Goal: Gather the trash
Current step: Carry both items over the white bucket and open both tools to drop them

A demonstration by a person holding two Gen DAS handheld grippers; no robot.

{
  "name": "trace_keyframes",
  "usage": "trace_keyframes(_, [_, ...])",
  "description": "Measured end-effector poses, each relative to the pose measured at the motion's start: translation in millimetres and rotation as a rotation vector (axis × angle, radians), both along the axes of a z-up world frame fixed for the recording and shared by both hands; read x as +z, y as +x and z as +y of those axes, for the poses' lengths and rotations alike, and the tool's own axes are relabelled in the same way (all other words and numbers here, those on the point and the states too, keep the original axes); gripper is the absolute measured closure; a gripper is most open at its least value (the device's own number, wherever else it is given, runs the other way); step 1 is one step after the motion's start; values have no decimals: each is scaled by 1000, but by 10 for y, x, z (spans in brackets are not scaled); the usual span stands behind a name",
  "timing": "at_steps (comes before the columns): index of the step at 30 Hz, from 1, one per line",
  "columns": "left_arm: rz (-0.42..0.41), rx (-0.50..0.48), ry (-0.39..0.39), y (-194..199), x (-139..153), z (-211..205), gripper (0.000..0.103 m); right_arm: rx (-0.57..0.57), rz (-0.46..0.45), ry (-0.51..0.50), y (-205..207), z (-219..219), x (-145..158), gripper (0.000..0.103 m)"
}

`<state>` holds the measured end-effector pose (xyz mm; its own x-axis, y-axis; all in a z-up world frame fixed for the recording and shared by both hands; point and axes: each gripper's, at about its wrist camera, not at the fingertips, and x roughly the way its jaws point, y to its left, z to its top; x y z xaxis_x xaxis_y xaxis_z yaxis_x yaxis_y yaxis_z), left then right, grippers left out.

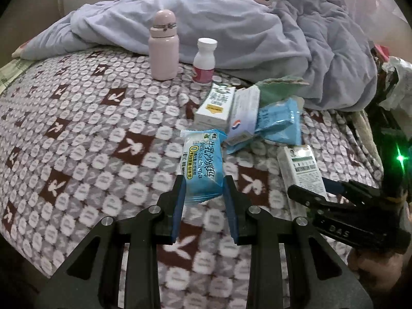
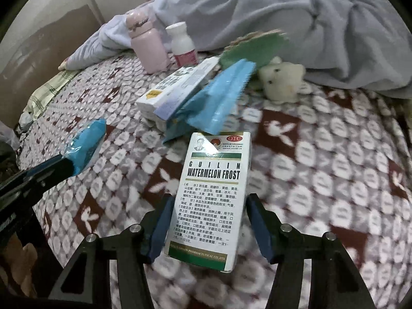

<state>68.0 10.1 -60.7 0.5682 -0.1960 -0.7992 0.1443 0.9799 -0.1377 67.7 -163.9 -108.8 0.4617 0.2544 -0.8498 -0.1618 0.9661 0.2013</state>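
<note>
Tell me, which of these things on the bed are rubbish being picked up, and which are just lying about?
Likely rubbish:
blue snack wrapper, held in the left gripper
Watermelon Frost box, between the right gripper's fingers
milk carton
white box
crumpled blue packet

Probably just lying about:
pink flask
white bottle
grey quilt
soft toy

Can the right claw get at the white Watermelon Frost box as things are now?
Probably yes. The white box already lies between the right claw's open fingers, nothing covers it, and the left claw, holding a blue wrapper, is off to the side.
</note>
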Motion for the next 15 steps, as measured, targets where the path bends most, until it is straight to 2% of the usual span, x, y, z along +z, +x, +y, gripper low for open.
trace_keyframes(5, [-6,-33,-4,-75,23,-224,76,-20,-5,16,-203,-231,76,46])
trace_keyframes(15, [-24,-98,-3,-217,115,-686,76,-75,-70,5,-534,-658,305,46])
